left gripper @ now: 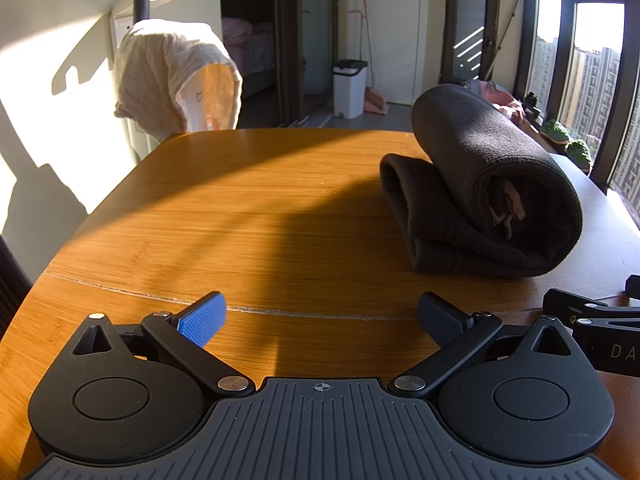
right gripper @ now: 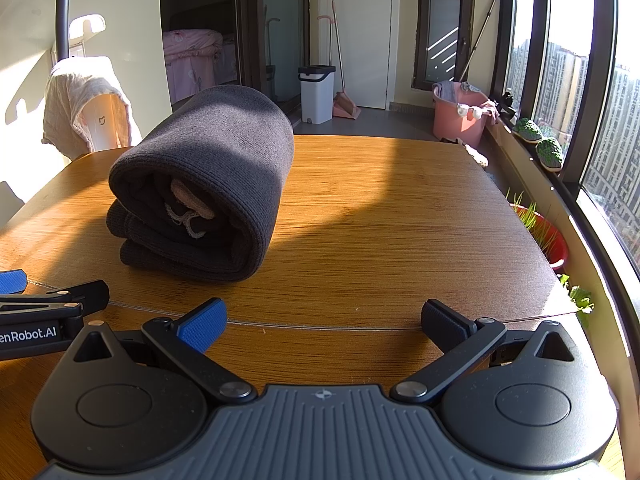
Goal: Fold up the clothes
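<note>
A dark grey knit garment (left gripper: 480, 184) lies folded into a thick bundle on the wooden table (left gripper: 240, 208), with a lighter fabric tucked inside. It also shows in the right wrist view (right gripper: 204, 184). My left gripper (left gripper: 322, 316) is open and empty, hovering over the table's near part, with the bundle ahead to its right. My right gripper (right gripper: 324, 320) is open and empty, with the bundle ahead to its left. Each gripper's edge shows in the other's view.
A cream cloth (left gripper: 172, 76) hangs over an appliance beyond the table's far left. A white bin (right gripper: 316, 92), a pink bucket (right gripper: 460, 116) and a broom stand on the floor behind. Windows and potted plants (right gripper: 540, 236) line the right side.
</note>
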A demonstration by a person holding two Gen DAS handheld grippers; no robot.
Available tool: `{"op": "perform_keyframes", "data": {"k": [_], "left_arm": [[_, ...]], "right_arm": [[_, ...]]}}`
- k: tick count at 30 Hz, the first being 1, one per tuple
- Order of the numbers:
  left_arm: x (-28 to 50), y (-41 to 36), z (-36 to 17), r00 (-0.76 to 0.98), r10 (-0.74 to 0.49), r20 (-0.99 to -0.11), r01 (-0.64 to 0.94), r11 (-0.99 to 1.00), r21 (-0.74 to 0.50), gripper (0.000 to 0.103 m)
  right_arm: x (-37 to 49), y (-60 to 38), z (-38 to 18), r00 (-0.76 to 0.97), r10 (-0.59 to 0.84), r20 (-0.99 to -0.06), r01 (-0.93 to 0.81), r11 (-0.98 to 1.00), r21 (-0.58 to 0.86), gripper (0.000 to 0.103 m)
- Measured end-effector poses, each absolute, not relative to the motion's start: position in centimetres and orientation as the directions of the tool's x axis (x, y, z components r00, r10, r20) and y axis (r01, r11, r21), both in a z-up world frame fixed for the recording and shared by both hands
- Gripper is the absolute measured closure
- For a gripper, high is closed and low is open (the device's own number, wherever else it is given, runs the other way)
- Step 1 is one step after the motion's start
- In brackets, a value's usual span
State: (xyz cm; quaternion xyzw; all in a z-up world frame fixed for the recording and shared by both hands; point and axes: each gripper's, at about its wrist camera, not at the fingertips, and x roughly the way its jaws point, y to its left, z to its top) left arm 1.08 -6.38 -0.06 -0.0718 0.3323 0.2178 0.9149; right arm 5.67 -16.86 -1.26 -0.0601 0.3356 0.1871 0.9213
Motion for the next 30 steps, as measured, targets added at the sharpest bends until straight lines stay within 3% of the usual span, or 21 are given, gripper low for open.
{"op": "perform_keyframes", "data": {"k": [22,30], "left_arm": [[1.9,-6.6,-0.1,0.687,0.346,-0.639,-0.441,0.897,0.011,0.0],[2.2,-6.4,0.0,0.709,0.247,-0.661,-0.328,0.945,0.0,0.0]], "right_arm": [[5.5,-16.9,-1.2,0.702,0.311,-0.64,-0.391,0.92,0.018,0.0],[5.5,-16.8,-1.2,0.704,0.308,-0.64,-0.386,0.922,0.02,0.0]]}}
